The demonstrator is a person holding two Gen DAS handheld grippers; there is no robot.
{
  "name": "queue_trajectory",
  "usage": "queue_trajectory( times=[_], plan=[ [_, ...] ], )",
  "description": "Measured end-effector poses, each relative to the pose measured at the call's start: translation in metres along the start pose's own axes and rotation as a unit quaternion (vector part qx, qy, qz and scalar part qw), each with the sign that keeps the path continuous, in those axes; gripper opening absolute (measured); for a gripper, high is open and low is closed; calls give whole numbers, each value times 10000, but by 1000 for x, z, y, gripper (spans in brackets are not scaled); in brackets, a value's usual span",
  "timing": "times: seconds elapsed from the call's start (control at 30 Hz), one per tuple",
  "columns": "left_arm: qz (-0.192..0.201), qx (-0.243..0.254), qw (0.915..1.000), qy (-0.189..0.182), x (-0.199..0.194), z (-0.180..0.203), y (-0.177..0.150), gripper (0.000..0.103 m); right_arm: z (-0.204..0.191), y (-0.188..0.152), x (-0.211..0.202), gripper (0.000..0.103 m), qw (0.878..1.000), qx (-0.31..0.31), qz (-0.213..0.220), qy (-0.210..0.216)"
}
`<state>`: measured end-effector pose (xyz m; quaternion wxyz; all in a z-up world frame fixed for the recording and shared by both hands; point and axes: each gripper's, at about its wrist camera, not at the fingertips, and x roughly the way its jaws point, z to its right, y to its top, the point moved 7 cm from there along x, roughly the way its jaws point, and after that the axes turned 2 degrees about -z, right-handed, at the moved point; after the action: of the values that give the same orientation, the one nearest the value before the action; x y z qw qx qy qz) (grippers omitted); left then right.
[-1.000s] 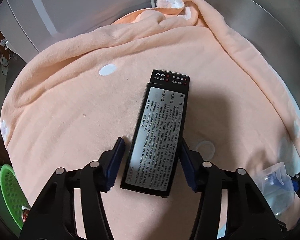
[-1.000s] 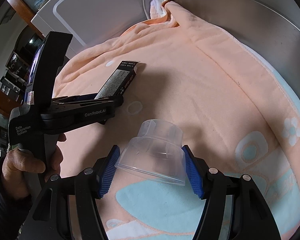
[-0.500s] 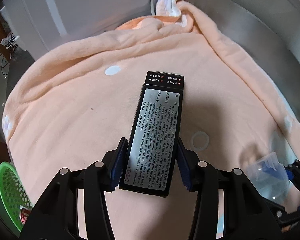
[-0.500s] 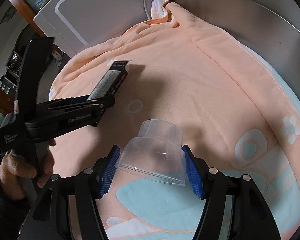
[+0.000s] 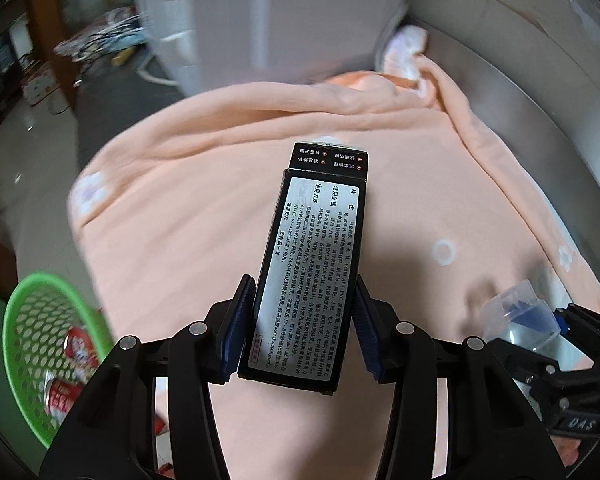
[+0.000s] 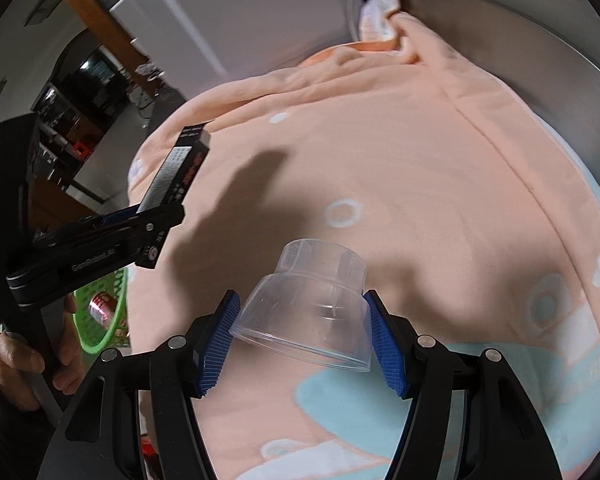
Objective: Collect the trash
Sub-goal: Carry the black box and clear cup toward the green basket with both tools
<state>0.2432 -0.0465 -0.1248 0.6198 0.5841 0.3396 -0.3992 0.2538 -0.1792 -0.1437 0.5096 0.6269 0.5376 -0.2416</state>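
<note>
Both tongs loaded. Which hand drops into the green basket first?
Left, probably. Its tongs grip the black box right beside the green basket; the right tongs with the clear cup sit farther off.

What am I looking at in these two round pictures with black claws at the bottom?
There is no robot. A person holds a hand-held gripper in each hand, and each carries a wide-angle camera looking along its two fingers. One picture is from the left hand-held gripper, which clamps a black box. The other is from the right hand-held gripper, which clamps a clear plastic cup. Below lies a peach blanket. A green basket with some packaging in it sits off the blanket's edge.
</note>
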Motion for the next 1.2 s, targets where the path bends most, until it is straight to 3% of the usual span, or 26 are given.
queue_trajectory(
  times=[0.57,1.2],
  plan=[
    [484,-1126,9907,596,-61,-124,-44,47,-114,7,33,61,9951,-835,-138,515],
    [635,-2584,9578,1086,-102,-258,-124,47,-236,0,62,61,9785,-1665,-407,1147]
  ],
)
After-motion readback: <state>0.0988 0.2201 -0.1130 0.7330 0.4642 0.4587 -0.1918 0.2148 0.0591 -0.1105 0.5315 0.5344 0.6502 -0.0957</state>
